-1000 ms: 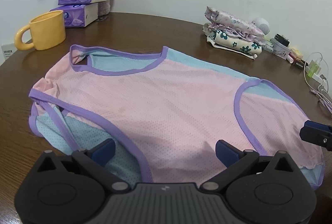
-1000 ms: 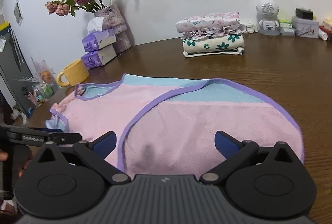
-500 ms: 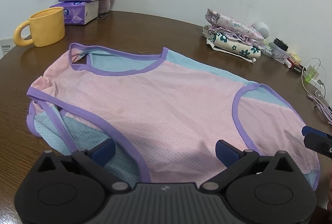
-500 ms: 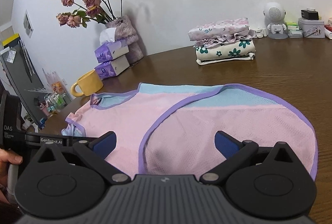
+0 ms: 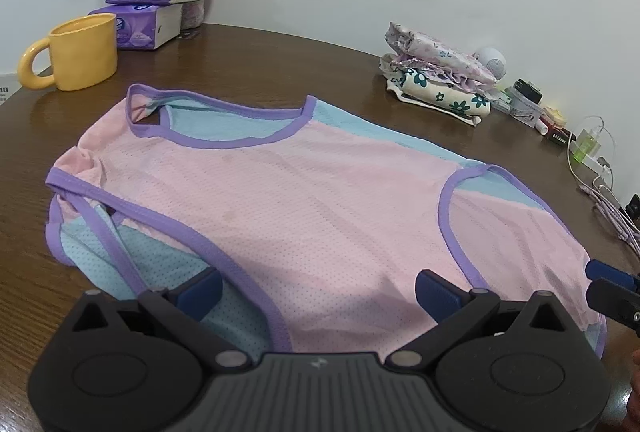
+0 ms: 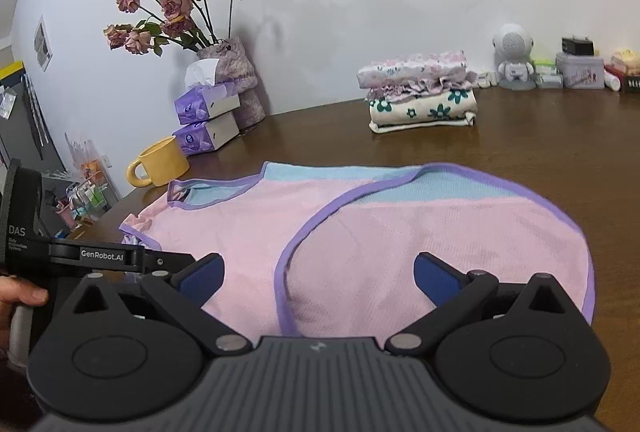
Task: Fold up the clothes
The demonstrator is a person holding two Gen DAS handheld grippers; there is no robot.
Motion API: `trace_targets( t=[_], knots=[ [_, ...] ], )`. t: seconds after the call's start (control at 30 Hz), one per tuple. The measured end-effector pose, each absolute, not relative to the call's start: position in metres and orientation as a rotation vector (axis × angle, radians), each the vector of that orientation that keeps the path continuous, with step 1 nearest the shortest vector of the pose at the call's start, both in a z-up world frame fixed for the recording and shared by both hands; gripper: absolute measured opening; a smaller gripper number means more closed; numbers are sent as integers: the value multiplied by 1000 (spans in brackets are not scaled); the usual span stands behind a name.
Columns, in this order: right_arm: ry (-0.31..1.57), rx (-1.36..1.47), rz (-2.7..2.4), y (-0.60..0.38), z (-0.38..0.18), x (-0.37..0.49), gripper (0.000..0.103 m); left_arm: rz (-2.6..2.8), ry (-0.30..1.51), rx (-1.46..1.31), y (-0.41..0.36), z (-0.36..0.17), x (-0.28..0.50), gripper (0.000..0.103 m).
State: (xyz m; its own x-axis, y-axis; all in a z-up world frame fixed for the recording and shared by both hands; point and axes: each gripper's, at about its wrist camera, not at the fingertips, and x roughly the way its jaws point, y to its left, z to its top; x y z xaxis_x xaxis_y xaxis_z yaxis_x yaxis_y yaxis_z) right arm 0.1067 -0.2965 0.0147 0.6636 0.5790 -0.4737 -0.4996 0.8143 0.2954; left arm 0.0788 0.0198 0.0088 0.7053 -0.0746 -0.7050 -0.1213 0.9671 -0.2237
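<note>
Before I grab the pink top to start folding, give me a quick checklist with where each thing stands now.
1. Left gripper open, ready to take cloth: ok, fingers spread, nothing between them.
2. Right gripper open: ok, fingers spread and empty.
3. Pink top lying flat: not ok, the sleeve end near the yellow mug is bunched and folded over.
4. Both grippers at the near hem: ok, each hovers over the near edge, though contact with the cloth cannot be told.
5. Room on the table for the fold: ok, the mug and folded clothes stack sit apart from the top.
</note>
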Motion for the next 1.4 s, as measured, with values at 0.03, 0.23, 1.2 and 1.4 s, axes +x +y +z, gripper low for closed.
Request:
trace_targets(
  t=[0.03,0.23,1.2,1.4],
  knots=[
    [587,144,608,-296,14,105,103,23,789,-260,20,9,79,103],
    [592,113,559,-289,11,92,103,1,777,-252,21,8,76,103],
    [444,6,422,-260,30,34,103,-130,663,-208,56,27,28,103],
    [460,-58,415,-249,23,21,103,-112,638,-167,57,34,11,103]
  ],
)
